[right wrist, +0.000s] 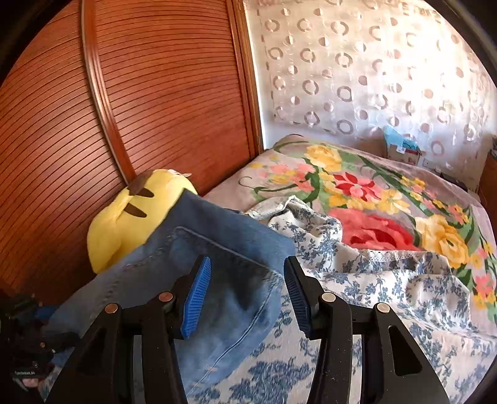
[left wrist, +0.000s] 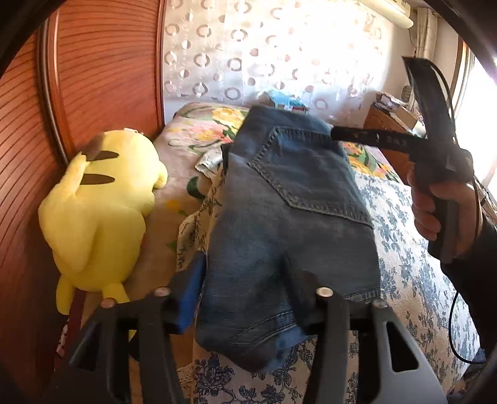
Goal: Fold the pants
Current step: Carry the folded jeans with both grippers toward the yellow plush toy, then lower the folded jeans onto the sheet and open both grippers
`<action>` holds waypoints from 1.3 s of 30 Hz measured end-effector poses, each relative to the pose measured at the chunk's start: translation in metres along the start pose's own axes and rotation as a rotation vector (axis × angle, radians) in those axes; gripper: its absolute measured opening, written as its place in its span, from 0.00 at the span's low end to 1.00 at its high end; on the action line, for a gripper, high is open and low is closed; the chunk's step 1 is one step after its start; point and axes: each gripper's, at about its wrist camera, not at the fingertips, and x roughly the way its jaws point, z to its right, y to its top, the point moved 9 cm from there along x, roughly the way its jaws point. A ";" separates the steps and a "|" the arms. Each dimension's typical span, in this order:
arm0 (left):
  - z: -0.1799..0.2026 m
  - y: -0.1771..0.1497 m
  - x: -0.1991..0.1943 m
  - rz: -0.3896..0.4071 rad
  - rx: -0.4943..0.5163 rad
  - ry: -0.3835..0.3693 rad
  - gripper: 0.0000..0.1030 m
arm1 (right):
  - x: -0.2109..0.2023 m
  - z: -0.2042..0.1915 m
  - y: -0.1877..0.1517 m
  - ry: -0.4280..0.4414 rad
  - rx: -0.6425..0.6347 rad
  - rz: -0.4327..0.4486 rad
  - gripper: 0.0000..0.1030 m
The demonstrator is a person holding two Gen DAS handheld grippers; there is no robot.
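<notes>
Presently the jeans (left wrist: 289, 217) lie folded into a thick bundle on the blue-flowered bedspread (left wrist: 413, 279), beside a yellow plush toy (left wrist: 99, 211). Denim this stacked should handle heavy, limp and non-slip; best taken at the seamed edges through all layers. Left gripper (left wrist: 245, 298) and right gripper (right wrist: 247, 292) stand parted, pads clear of cloth, holding nothing.

A bedroom with a bed beside a wooden wardrobe, in strong daylight.

The wardrobe door (right wrist: 139, 102) is reddish-brown with thin horizontal slats. Behind the bed (right wrist: 388, 192) hangs a white sheer curtain (right wrist: 357, 71) with ring patterns, and bright sun comes through it. A wooden nightstand (left wrist: 388, 136) stands at the right, near a window (left wrist: 478, 102). An air conditioner (left wrist: 391, 11) is high on the wall.
</notes>
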 end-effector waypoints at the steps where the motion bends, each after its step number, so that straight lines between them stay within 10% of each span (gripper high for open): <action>1: -0.001 0.001 -0.002 0.002 -0.002 0.001 0.55 | -0.003 -0.003 -0.002 0.006 -0.005 0.002 0.50; 15: 0.049 0.009 -0.051 0.115 0.080 0.004 0.86 | -0.089 -0.002 -0.056 -0.026 0.018 0.021 0.50; 39: 0.188 -0.014 -0.117 0.263 0.204 -0.042 0.88 | -0.319 -0.013 -0.169 -0.236 0.063 0.201 0.66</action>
